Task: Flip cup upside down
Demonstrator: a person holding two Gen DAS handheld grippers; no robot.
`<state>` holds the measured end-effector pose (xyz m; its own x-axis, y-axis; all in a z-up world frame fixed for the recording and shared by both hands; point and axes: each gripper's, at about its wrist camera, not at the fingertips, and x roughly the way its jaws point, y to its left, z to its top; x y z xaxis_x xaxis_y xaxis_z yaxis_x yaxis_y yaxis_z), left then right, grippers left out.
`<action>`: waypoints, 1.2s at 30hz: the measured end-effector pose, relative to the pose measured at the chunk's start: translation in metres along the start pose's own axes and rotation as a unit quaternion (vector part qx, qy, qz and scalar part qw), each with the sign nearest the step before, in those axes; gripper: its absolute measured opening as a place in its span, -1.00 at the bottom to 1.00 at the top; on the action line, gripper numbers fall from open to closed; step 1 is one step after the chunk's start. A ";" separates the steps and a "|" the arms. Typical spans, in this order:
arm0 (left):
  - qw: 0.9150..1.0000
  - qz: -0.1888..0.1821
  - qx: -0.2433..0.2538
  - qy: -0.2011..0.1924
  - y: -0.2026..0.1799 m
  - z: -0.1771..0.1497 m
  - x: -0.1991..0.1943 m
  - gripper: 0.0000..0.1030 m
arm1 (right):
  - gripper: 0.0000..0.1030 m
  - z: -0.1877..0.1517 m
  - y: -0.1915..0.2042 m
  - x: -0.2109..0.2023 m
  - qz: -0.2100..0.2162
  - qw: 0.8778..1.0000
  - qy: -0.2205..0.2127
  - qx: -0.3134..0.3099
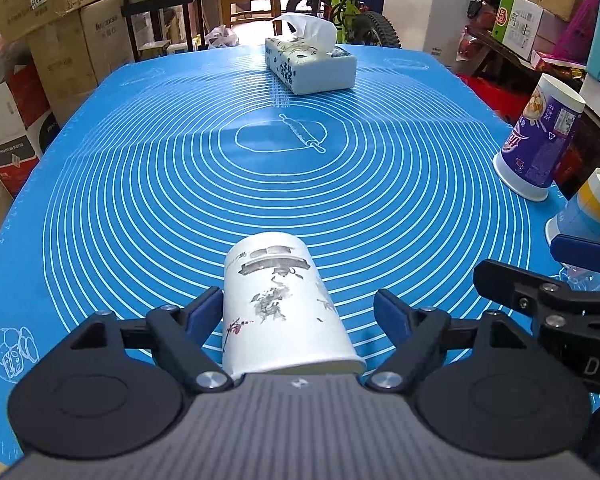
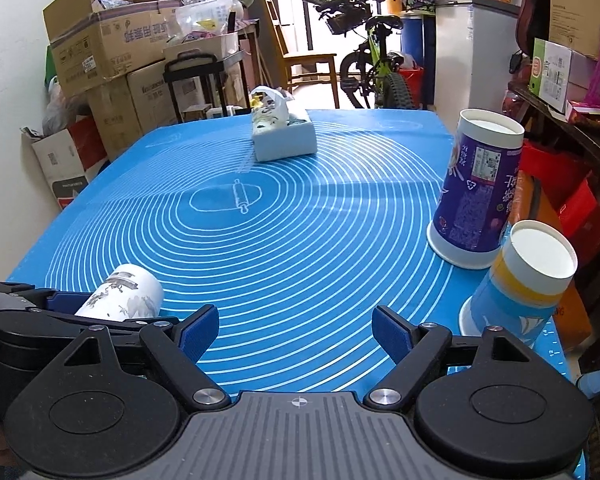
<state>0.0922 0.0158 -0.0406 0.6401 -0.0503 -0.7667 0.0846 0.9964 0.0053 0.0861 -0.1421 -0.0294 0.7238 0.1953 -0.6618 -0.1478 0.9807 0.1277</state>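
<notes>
A white paper cup with grey ink drawings (image 1: pixel 278 304) lies on its side on the blue mat (image 1: pixel 180 184), its closed base pointing away from me. My left gripper (image 1: pixel 298 308) is open around it: the left pad (image 1: pixel 204 312) touches the cup, the right pad (image 1: pixel 392 314) stands apart from it. The same cup shows in the right wrist view (image 2: pixel 120 298) at the lower left, between the left gripper's fingers. My right gripper (image 2: pixel 296 330) is open and empty above the mat's near edge.
A purple cup (image 2: pixel 476 192) and a blue and yellow cup (image 2: pixel 520 284) stand upside down near the mat's right edge. A tissue box (image 1: pixel 310 64) sits at the far middle. Cardboard boxes, a bicycle and shelves surround the table.
</notes>
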 end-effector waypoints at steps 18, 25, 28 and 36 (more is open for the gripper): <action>0.998 0.036 -0.005 -0.054 0.009 0.017 -0.035 0.82 | 0.69 0.024 0.000 -0.015 0.024 1.000 -0.011 0.001; 0.991 0.096 -0.047 -0.085 0.048 0.022 -0.050 0.84 | 0.69 0.041 0.035 -0.002 0.064 0.998 0.020 -0.018; 0.987 0.121 -0.063 -0.084 0.067 0.021 -0.047 0.84 | 0.69 0.045 0.052 0.008 0.084 0.995 0.040 -0.021; 0.983 0.135 -0.101 -0.079 0.100 0.016 -0.039 0.84 | 0.69 0.050 0.080 0.051 0.126 0.985 0.120 0.005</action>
<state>0.0878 0.1162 0.0000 0.7298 0.2242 -0.6459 -0.2478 0.9672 0.0557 0.1448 -0.0532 -0.0165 0.4841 0.4260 -0.7643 -0.2938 0.9019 0.3166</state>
